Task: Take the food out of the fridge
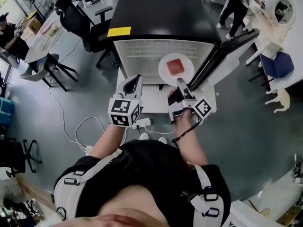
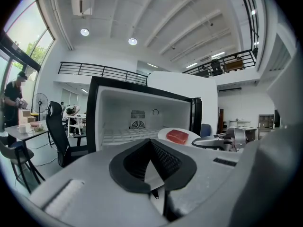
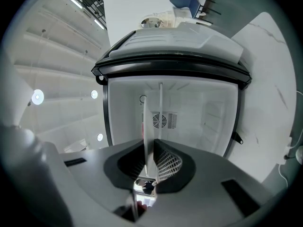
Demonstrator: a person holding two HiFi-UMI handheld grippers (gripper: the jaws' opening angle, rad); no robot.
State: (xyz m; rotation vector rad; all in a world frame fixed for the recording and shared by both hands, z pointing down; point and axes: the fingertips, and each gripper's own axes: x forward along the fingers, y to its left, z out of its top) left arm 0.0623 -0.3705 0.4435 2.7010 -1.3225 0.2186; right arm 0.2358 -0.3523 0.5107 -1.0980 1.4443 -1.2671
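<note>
A small black fridge (image 1: 161,13) stands open, its white inside (image 1: 142,56) bare and its door (image 1: 232,46) swung to the right. A white plate (image 1: 163,63) carrying a red slab of meat (image 1: 175,66) hangs level in front of the opening. My right gripper (image 1: 180,83) is shut on the plate's near rim. In the right gripper view the plate (image 3: 150,126) shows edge-on between the pads. My left gripper (image 1: 131,84) is shut and holds nothing, to the left of the plate. The left gripper view shows the meat (image 2: 177,136) before the fridge (image 2: 118,108).
A yellow label (image 1: 119,31) lies on the fridge top. Black office chairs (image 1: 78,18) stand to the fridge's left. A power strip with cables (image 1: 142,123) lies on the floor near my feet. A person (image 1: 234,8) stands behind the open door.
</note>
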